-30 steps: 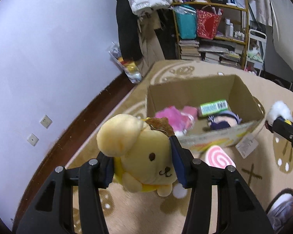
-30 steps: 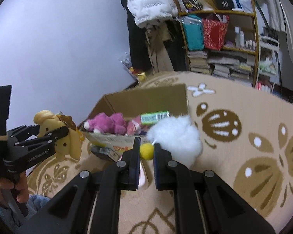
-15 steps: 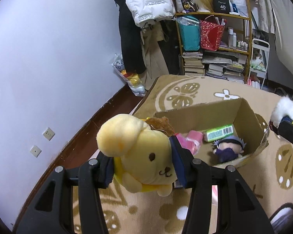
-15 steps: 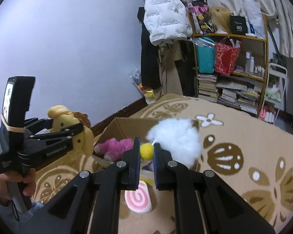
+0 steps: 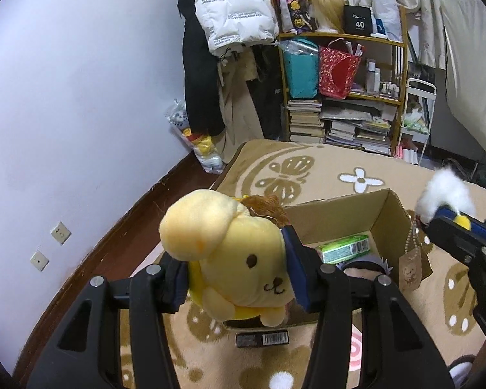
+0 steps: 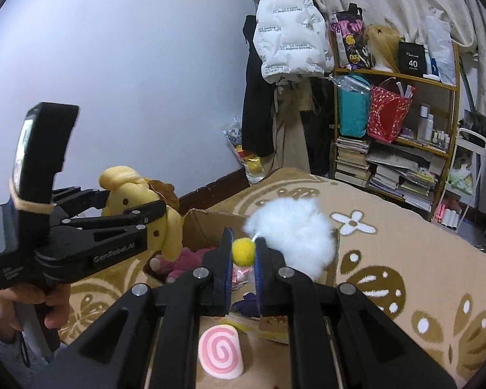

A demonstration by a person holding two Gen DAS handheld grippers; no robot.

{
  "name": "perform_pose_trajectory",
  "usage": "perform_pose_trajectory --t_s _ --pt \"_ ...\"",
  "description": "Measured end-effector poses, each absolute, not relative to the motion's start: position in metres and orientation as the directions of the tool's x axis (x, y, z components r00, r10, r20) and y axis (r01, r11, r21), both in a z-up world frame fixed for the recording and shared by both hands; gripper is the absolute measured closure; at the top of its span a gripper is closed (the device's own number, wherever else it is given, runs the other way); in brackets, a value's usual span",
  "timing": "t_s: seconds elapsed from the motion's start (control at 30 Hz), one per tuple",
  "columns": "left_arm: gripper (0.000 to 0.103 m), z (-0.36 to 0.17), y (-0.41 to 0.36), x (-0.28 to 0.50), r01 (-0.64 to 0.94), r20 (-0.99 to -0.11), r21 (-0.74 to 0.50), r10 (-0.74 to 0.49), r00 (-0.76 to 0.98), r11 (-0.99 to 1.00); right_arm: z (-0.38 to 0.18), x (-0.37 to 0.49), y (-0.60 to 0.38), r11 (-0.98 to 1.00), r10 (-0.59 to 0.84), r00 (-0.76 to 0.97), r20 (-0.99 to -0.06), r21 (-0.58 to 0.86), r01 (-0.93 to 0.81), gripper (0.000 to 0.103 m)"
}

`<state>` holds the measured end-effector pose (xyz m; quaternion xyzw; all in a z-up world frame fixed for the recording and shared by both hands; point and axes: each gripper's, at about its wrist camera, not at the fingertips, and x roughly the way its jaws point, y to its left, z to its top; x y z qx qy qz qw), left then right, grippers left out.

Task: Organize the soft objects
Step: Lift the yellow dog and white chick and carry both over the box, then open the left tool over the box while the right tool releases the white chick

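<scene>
My left gripper (image 5: 236, 272) is shut on a yellow dog plush (image 5: 230, 253) with a brown beret, held in the air in front of the open cardboard box (image 5: 388, 217). The same plush (image 6: 136, 194) shows at the left in the right wrist view, clamped in the left gripper (image 6: 139, 206). My right gripper (image 6: 243, 253) is shut on the yellow ball of a white fluffy pom-pom toy (image 6: 295, 233), held above the box (image 6: 197, 223). Inside the box lie a pink plush (image 6: 184, 259), a green packet (image 5: 346, 248) and a dark-haired doll (image 5: 363, 267).
A pink spiral plush (image 6: 222, 353) lies on the beige patterned rug (image 6: 405, 259) in front of the box, beside a small black barcoded box (image 5: 262, 339). A cluttered shelf (image 5: 343, 90) and hanging coats (image 5: 233, 9) stand at the back wall. A hand (image 6: 26, 304) grips the left tool.
Both grippers have risen with their toys and tilted up, so the box sits lower in view and more of the shelf and wall shows. Neither grip has changed.
</scene>
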<state>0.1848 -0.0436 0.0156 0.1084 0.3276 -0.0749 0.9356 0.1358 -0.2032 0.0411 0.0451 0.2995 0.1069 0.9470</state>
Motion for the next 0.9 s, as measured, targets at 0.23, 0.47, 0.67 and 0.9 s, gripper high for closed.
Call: perform_pose_trajectory --t_s 0.23,0.47,0.67,0.9 --pt "0.052 0.003 -0.057 0.184 0.264 -0.604 0.132 -0.133 0.786 0.955 0.021 0.147 -0.208 0.970 0.237 0.778 -0.582 0.180 -0.161 0.091" --pt "0.050 -0.026 -0.075 0.189 0.302 -0.662 0.158 -0.126 0.739 0.940 -0.007 0.158 -0.215 0.965 0.250 0.733 -0.633 0.227 -0.134 0.091" --pt "0.047 -0.038 -0.083 0.189 0.309 -0.674 0.201 -0.098 0.732 0.930 -0.024 0.163 -0.219 0.962 0.251 0.701 -0.667 0.251 -0.105 0.091" --pt "0.041 -0.041 -0.078 0.191 0.299 -0.686 0.179 -0.099 0.721 0.937 -0.032 0.165 -0.222 0.961 0.246 0.686 -0.685 0.265 -0.080 0.089"
